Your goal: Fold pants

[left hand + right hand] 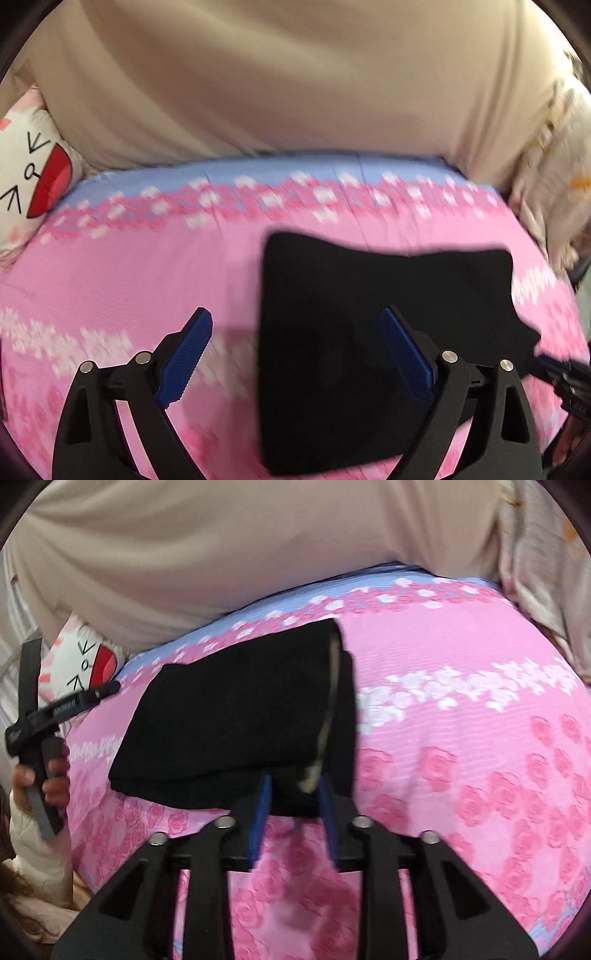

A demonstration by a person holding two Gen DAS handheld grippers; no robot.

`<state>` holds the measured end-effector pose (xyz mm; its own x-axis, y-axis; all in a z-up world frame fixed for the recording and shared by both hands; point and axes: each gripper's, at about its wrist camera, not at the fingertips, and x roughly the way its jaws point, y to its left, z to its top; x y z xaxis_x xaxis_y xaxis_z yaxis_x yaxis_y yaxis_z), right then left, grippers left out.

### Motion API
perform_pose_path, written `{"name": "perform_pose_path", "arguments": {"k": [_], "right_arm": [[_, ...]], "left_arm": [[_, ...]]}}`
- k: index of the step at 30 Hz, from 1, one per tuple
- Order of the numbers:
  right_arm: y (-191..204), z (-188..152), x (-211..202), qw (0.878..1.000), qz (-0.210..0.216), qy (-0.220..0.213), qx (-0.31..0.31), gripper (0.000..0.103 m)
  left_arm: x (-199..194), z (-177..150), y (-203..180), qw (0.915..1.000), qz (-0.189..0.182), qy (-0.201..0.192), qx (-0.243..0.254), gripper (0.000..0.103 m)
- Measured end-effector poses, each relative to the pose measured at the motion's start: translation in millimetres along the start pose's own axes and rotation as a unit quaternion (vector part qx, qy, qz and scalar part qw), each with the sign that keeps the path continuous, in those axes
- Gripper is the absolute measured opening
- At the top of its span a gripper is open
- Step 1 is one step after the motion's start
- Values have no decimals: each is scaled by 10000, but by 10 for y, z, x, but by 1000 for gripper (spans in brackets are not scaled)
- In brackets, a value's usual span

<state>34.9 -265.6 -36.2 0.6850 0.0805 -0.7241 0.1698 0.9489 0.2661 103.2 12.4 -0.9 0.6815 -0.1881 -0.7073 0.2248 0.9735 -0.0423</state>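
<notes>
Claw (295, 328) on my left gapes wide and empty above the pink floral bed (122, 273). Folded black pants (236, 716) lie flat on that bed, their near edge between my right claw's (293, 794) half-parted pads; grip unclear.

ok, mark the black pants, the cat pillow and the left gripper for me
black pants (236, 723), right wrist view, middle of the folded stack
cat pillow (33, 173), left wrist view, printed face
left gripper (295, 354), left wrist view, midway between its fingertips
</notes>
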Motion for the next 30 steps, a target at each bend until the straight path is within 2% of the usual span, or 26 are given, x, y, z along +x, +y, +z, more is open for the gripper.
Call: {"name": "perform_pose_path", "arguments": {"k": [3,4,5,7,8,9,10,11,13,16,18,20,23,24,26,30], "right_arm": [[66,54,140,9998,64,47,-188,46],[76,68,197,9997,58,94,-209,32],[102,72,209,9994,-57,128,-313,24],[71,75,109,9987,-265,-66,-434,20],[-6,60,100,9989,-355,-77,-306,6],[-228,21,188,9998,-188,37,68,7],[-374,-25,235,9991,128,46,396,7],[-389,-33,212,9988,224,-16,429,7],[-274,1,76,9997,41,-152,170,9],[-259,86,-234,9977,-75,-593,320,13],[-262,206,-380,9950,306,-830,460,13],[-214,338,-350,9937,575,-865,432,13],[-42,613,16,9964,640,-561,51,14],[47,746,252,9968,735,-288,-127,14],[194,915,544,9963,767,-52,-379,14],[546,1186,1115,9851,1455,639,-659,13]], "left_arm": [[134,-208,-164,9996,138,203,120,90],[174,-253,-187,9994,170,275,139,91],[248,-303,-206,9989,241,383,122,91],[360,-353,-203,9979,355,537,97,93],[396,-385,-188,9979,364,531,75,93],[402,-410,-191,9981,353,493,79,98],[427,-424,-193,9982,341,477,88,98],[445,-438,-201,9980,381,493,82,98],[398,-421,-212,9978,471,467,80,98],[240,-393,-229,9973,646,324,106,98],[114,-377,-211,9974,704,136,30,98],[120,-373,-196,9965,826,119,-21,98],[338,-385,-182,9925,1152,404,-46,98],[382,-390,-163,9922,1166,434,-76,98],[420,-376,-127,9923,1146,440,-172,98],[441,-331,-115,9913,1225,437,-203,98]]}}
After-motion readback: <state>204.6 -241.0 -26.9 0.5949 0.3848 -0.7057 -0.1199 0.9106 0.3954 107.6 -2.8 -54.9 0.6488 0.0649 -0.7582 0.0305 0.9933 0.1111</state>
